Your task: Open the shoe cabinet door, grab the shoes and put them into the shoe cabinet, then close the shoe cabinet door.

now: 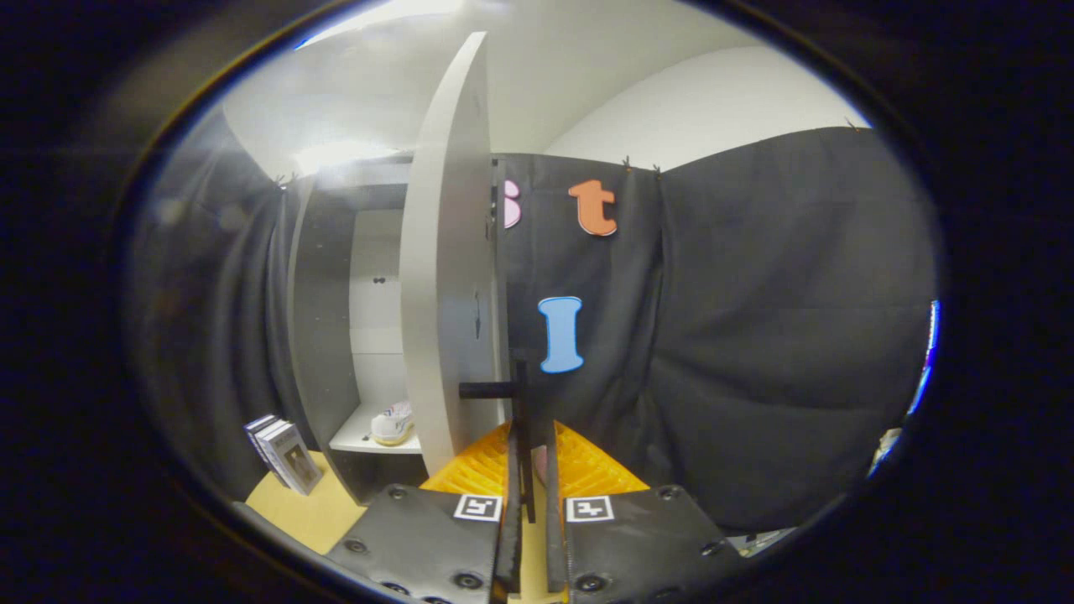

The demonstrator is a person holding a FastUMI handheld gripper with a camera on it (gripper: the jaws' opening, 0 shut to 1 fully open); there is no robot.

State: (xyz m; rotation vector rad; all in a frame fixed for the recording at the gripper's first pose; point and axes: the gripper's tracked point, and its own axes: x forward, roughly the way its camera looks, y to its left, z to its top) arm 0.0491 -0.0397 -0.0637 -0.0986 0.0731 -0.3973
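The shoe cabinet [323, 319] stands ahead to the left with its white door [445, 268] swung out, seen nearly edge-on. A white shoe [393, 422] with coloured trim rests on the lower shelf [357, 438] inside. The door's dark bar handle [521, 394] sticks out from the door's face and runs down between my fingers. My gripper [532, 445] is shut on the handle, one finger on each side of the bar.
A few books [285, 453] lean upright on the tan floor [310, 512] just left of the cabinet. Black cloth walls hang behind the cabinet and along the right side.
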